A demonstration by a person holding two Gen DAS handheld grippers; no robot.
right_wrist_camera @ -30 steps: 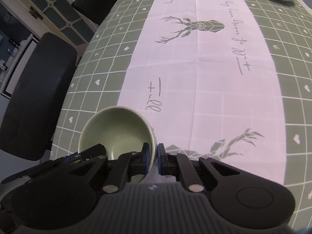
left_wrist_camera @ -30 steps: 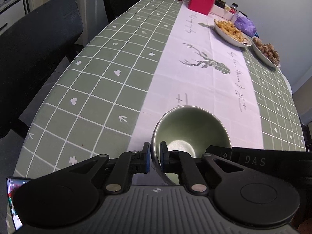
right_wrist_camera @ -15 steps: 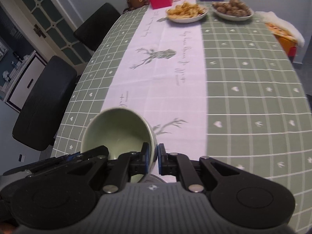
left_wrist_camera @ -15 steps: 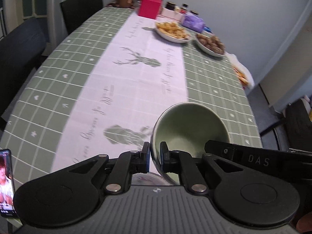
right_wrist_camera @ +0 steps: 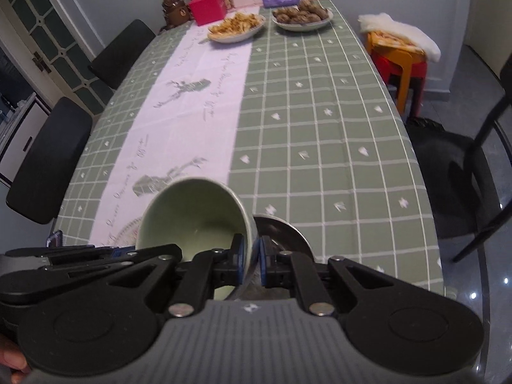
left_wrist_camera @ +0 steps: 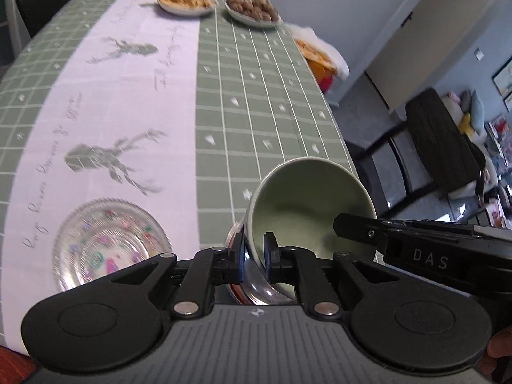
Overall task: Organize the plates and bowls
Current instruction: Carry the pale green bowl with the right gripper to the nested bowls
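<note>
Left wrist view: the left tool [left_wrist_camera: 255, 257] clamps the green bowl [left_wrist_camera: 307, 204] by its rim, tilted above the surface [left_wrist_camera: 256, 102]; a glass plate [left_wrist_camera: 108, 243] lies at nine o'clock.

Right wrist view: the right tool [right_wrist_camera: 252, 260] pinches the same bowl's opposite rim, with a metal bowl [right_wrist_camera: 281, 232] just at three o'clock.

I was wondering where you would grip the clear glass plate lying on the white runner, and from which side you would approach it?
I would take the glass plate by its ribbed rim at the near edge, coming in low from the near side. It lies flat and shallow, so only the thin raised rim offers the fingers a pinch. Both grippers already clamp the green bowl, so one must be freed first.
</note>
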